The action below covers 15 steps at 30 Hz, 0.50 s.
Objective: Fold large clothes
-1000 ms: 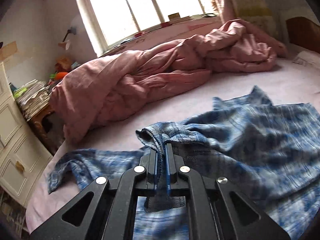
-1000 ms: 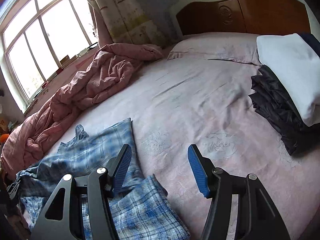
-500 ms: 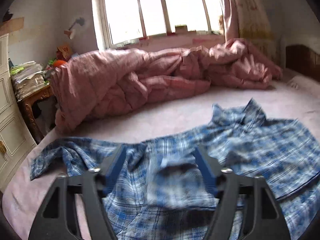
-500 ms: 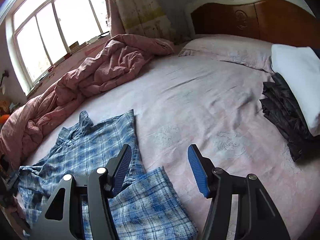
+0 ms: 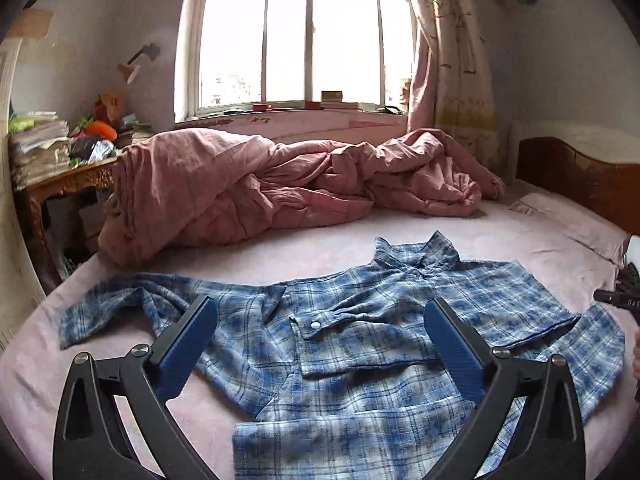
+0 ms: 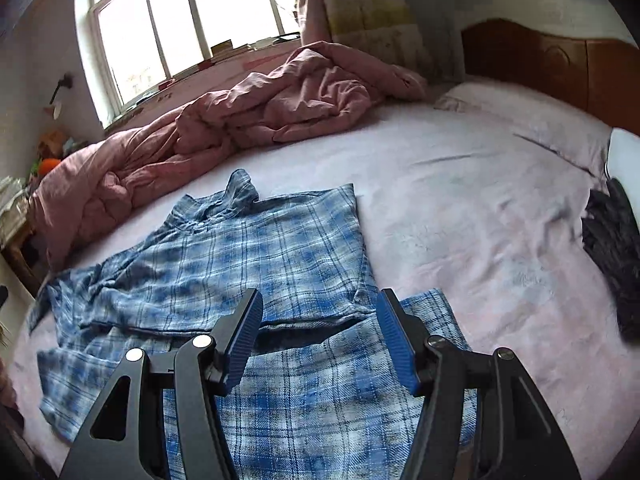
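Note:
A blue plaid shirt [image 5: 360,320] lies spread on the pink bed sheet [image 5: 280,252], collar towards the window. One sleeve lies folded across its chest, cuff button up [image 5: 316,325]; the other sleeve [image 5: 120,296] trails out to the left. My left gripper [image 5: 320,302] hovers over the shirt's front with its jaws opening wide, and nothing is between the pads. In the right wrist view the shirt [image 6: 240,264] fills the lower left. My right gripper [image 6: 319,294] stands open above the shirt's right edge and folded hem, gripping nothing.
A crumpled pink quilt [image 5: 280,192] runs along the far side under the window. A pillow [image 6: 520,112] and wooden headboard [image 6: 560,64] are at the right. Dark folded clothing [image 6: 612,248] sits at the right edge. A cluttered wooden table [image 5: 52,184] stands left of the bed.
The left gripper let go of the sleeve cuff, spread its jaws and drew back; the sleeve now lies across the shirt front. The right gripper shifted left, over the shirt.

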Each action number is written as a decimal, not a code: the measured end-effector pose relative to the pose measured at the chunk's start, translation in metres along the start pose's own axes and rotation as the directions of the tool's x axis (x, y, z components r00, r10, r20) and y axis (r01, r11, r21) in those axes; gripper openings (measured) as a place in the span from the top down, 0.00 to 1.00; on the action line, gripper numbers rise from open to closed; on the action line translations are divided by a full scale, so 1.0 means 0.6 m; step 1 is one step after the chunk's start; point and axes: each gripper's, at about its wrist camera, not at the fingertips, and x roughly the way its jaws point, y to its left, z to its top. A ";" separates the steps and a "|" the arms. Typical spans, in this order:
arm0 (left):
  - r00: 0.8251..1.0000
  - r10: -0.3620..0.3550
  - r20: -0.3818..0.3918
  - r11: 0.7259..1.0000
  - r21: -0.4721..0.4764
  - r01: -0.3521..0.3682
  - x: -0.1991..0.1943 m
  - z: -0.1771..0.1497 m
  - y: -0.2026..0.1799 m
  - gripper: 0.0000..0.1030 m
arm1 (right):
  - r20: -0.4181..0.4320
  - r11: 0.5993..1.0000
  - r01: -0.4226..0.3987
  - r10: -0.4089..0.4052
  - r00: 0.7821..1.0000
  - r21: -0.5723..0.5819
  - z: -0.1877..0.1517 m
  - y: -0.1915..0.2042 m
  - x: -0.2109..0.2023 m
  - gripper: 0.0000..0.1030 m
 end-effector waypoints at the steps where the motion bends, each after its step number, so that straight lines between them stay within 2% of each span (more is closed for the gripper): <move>1: 1.000 -0.004 0.005 1.000 -0.007 0.004 -0.003 -0.004 0.007 0.01 | -0.003 1.000 0.005 -0.005 1.000 -0.002 -0.002 0.002 0.003 0.39; 6: 1.000 0.017 -0.013 0.998 -0.065 -0.018 -0.019 -0.030 0.048 0.01 | -0.050 0.999 0.041 -0.041 0.998 0.003 -0.009 -0.003 0.032 0.38; 11: 0.988 0.026 -0.151 0.993 -0.106 -0.042 -0.021 -0.081 0.085 0.01 | -0.045 0.999 0.048 -0.049 0.998 -0.018 -0.010 0.008 0.034 0.38; 12: 0.985 0.011 -0.172 0.987 -0.154 -0.038 -0.028 -0.097 0.097 0.01 | -0.041 0.998 0.055 -0.056 0.998 -0.028 -0.012 0.012 0.033 0.38; 15: 0.974 -0.099 -0.203 0.961 -0.275 0.040 -0.056 -0.154 0.119 0.04 | -0.052 0.997 0.040 -0.043 0.998 -0.061 -0.023 0.028 0.030 0.38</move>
